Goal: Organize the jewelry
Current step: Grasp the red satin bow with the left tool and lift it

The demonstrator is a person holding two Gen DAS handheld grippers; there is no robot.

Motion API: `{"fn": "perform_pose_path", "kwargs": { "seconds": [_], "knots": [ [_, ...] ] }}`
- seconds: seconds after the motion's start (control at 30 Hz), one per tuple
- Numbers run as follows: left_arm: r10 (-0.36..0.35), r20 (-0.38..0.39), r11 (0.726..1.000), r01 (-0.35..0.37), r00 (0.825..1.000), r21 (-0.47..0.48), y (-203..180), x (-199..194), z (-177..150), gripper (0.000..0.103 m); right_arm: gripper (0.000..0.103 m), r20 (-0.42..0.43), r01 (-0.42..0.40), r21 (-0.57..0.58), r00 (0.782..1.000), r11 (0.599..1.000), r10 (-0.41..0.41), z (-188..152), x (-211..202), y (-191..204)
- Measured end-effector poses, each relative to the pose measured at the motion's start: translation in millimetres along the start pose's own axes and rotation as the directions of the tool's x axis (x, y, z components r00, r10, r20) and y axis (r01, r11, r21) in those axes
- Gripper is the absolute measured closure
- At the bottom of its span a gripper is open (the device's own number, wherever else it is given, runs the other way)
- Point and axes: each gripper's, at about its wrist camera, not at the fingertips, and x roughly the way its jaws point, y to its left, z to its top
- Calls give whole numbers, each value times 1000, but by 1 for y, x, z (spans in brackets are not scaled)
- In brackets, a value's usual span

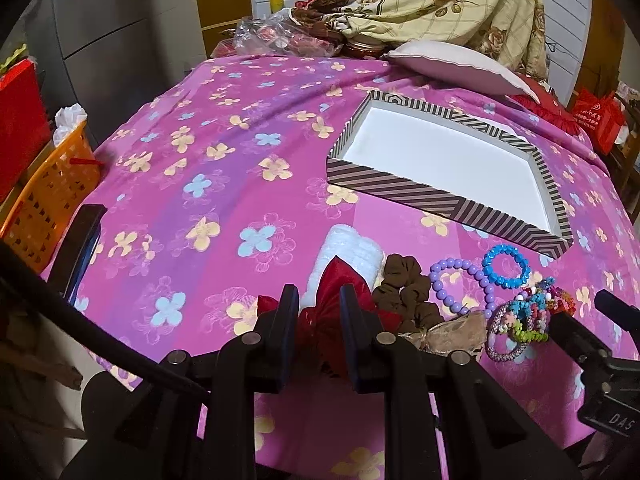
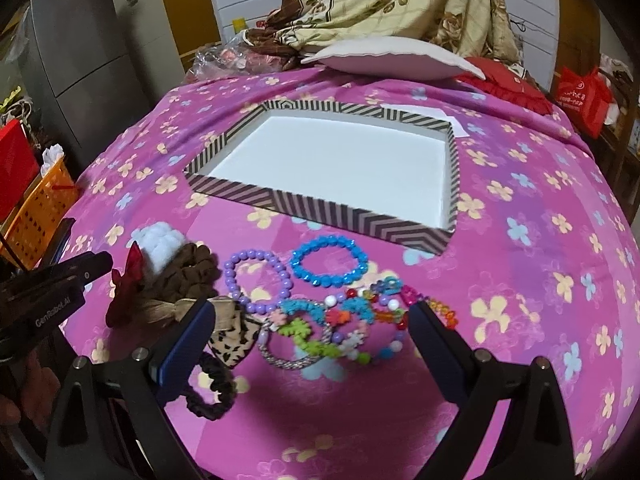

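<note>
Left gripper (image 1: 319, 300) clenched on the red bow (image 1: 332, 304), fingers (image 1: 289, 312) pressing either side of the satin near the bed's front edge. Right gripper (image 2: 312, 320) released, fingers (image 2: 192, 328) spread wide around the tangle of mixed bead bracelets (image 2: 336, 328), not touching them as far as can be told.

Seen from the left wrist only: the bow gripped from close up, with the white fluffy scrunchie (image 1: 348, 256) just behind it and the brown scrunchie (image 1: 404, 292) beside it to the right. Right gripper's body entering at the far right edge there.

Seen from the right wrist only: a black braided hair tie (image 2: 212, 388) near the front edge and a leopard-print bow (image 2: 232, 340) beside the left finger — both hidden in the other view. Left gripper's body at the left edge.

Shared by both: purple bead bracelet (image 2: 256, 280) and blue bead bracelet (image 2: 332, 260) lying side by side on the pink flowered bedsheet (image 2: 520, 240), between the tangle and the striped tray (image 2: 320, 200). Tray holding nothing, white floor bare. Beyond it, a white pillow (image 2: 384, 60).
</note>
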Motion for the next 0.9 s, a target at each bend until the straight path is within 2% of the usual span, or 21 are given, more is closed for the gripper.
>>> {"fn": "perform_pose_path", "kwargs": {
  "seconds": [0.9],
  "knots": [
    [-35, -18, 999, 34, 999, -13, -7, -6, -5, 64, 4, -28, 40, 6, 999, 999, -40, -2, -6, 10]
  ]
}}
